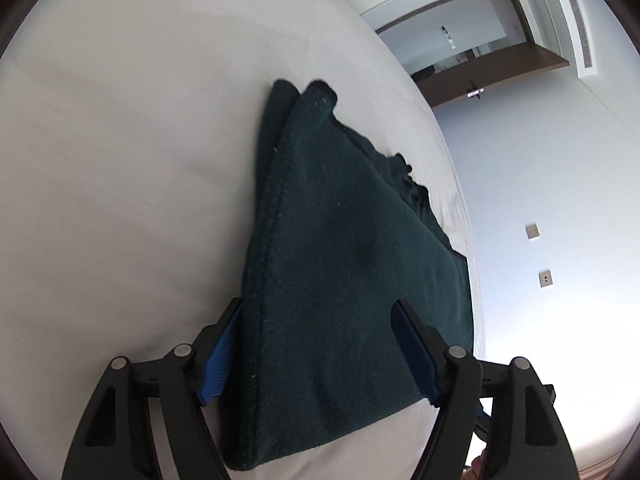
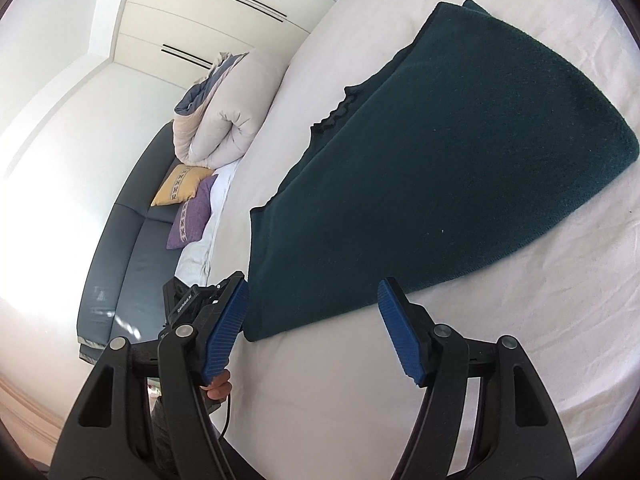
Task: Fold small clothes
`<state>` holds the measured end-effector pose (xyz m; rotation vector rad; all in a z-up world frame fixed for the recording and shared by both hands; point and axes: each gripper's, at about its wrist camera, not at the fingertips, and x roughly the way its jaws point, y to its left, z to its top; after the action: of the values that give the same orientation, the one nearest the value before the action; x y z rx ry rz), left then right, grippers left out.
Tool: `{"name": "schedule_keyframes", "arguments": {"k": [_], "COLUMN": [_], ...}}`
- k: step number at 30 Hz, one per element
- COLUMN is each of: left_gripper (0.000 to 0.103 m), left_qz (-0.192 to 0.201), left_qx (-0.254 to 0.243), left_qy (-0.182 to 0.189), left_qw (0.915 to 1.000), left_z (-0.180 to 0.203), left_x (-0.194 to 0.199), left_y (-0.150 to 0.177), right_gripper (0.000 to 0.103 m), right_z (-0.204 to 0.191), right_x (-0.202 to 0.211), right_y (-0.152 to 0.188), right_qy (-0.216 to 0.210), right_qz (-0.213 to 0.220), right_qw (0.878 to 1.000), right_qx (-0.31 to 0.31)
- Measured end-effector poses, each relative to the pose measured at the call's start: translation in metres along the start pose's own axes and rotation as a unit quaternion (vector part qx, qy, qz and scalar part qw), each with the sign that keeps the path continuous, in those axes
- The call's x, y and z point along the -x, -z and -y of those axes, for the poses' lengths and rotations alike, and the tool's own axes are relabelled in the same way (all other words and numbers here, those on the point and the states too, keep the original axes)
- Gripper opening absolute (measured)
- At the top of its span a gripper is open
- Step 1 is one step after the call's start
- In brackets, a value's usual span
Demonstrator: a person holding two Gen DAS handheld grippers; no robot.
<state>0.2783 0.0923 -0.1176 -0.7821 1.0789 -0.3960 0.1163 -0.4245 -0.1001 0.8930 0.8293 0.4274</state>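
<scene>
We see the left gripper (image 1: 316, 348) with its jaws apart, standing wide over the near end of the garment (image 1: 340, 264). In the left wrist view the cloth fills the gap between the two blue pads (image 1: 218, 354); the left pad sits right at the stitched edge of the cloth, and the right pad lies over the cloth, but we cannot tell whether either pad touches it. Nothing is clamped.

The right gripper (image 2: 314, 324) also has its jaws apart, about as wide. It hangs over the near corner of the garment (image 2: 432, 184), and its pads (image 2: 400, 336) close on nothing; the left pad is just beside the cloth's near edge, the right pad over the sheet beyond the hem.

We count one garment, dark green, folded and lying flat on the bed (image 2: 400, 400), with a frilled black trim along one edge. The bed has a white sheet. We count two grippers, each with two blue pads. In the right wrist view part of a hand (image 2: 219, 388) shows behind the left pad, with a black device above it.

Beside the bed stands one grey sofa (image 2: 124, 248), carrying two cushions: one yellow cushion (image 2: 178, 186) and one purple cushion (image 2: 192, 216). One rolled duvet (image 2: 228, 116) lies above them.
</scene>
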Motion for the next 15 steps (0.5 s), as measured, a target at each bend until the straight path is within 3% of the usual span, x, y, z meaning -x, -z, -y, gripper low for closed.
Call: {"name": "schedule_keyframes", "arguments": {"k": [5,10,12,13,15], "left_gripper": [0.071,0.031,0.026,0.018,0.016], "left_qz": [-0.021,-0.058,-0.064,-0.064,-0.062], "left_qx": [0.022,0.036,0.031,0.031,0.035], "left_qy": [0.015,0.009,0.008,0.010,0.015], "left_qw": [0.9995,0.9976,0.9974,0.9974,0.9973], "left_z": [-0.002,-0.006,-0.005,-0.005,-0.005], "left_x": [-0.002,-0.010,-0.010,-0.009,-0.009], "left_y": [-0.002,-0.002,-0.001,-0.001,0.000], "right_gripper": [0.066,0.066,0.066,0.066,0.066], "right_z": [-0.009,-0.030,-0.042,-0.047,-0.057], "right_x": [-0.010,-0.035,-0.052,-0.061,-0.081], "right_y": [-0.007,-0.023,-0.032,-0.036,-0.044], "right_qy": [-0.003,-0.003,0.000,-0.001,0.006], "right_qz": [-0.013,-0.040,-0.054,-0.063,-0.078], "right_qw": [1.000,0.999,0.997,0.997,0.995], "right_qx": [0.013,0.037,0.046,0.052,0.061]}}
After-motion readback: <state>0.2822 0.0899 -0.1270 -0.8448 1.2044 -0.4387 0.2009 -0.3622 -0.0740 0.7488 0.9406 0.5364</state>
